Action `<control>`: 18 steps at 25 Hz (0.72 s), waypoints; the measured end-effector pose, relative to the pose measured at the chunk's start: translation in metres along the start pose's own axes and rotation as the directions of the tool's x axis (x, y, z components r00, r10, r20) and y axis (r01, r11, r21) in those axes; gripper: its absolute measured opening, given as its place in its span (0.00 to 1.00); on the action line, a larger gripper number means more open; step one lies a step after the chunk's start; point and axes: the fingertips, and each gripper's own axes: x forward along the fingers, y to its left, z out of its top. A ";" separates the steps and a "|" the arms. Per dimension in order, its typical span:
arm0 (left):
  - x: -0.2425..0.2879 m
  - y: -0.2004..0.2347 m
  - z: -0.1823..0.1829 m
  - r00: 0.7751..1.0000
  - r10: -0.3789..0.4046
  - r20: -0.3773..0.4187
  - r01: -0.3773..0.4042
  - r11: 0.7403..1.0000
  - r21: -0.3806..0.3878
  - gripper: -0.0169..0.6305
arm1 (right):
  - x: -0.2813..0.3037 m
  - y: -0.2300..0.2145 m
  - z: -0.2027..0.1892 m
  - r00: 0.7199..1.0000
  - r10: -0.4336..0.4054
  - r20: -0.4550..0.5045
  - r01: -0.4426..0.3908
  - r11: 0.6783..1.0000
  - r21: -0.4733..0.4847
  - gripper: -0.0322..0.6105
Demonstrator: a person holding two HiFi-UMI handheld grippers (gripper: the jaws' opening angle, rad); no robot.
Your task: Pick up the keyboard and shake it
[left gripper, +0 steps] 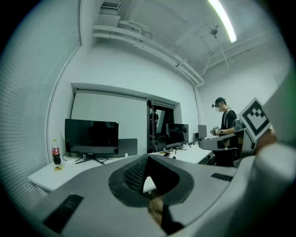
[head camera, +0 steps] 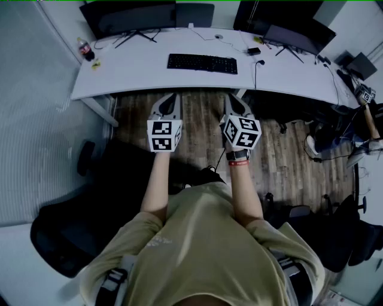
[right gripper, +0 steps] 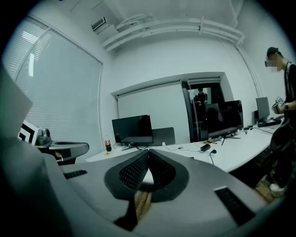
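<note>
Now you hover left gripper (head camera: 169,98) and right gripper (head camera: 235,100) clenched, empty, short of the keyboard (head camera: 202,63); next open jaws, reach forward.

1. White desk (head camera: 149,75) spans the top of the head view, with wood floor (head camera: 287,161) in front of it.
2. Two monitors stand along the desk's back edge: left monitor (head camera: 128,18) and right monitor (head camera: 281,21). Both screens are dark.
3. Soda bottle (head camera: 85,49) with a red label stands upright at the desk's left end. A small yellow item (head camera: 96,64) lies just beside it.
4. Small black box (head camera: 254,51) sits on the desk right of centre. A black cable (head camera: 256,75) runs near it toward the front edge.
5. Black office chair (head camera: 66,233) is at lower left, well apart from the desk.
6. Second person (left gripper: 225,122) in a dark top and cap stands at the far right.
7. Window blinds (right gripper: 60,102) cover the left wall. The ceiling strip light (left gripper: 222,21) is lit.
</note>
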 end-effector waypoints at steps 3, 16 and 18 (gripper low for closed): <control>0.000 0.006 0.007 1.000 -0.006 0.002 0.006 1.000 0.004 0.06 | 0.006 0.009 0.003 1.000 0.016 0.000 -0.016 1.000 0.001 0.09; 0.053 0.030 -0.006 1.000 -0.014 -0.024 0.014 1.000 0.000 0.06 | 0.076 0.011 -0.012 0.998 0.062 -0.004 -0.062 0.995 0.083 0.09; 0.075 0.032 -0.012 0.999 -0.021 -0.036 0.021 1.000 0.010 0.06 | 0.097 0.003 -0.016 0.997 0.072 -0.026 -0.069 0.994 0.090 0.09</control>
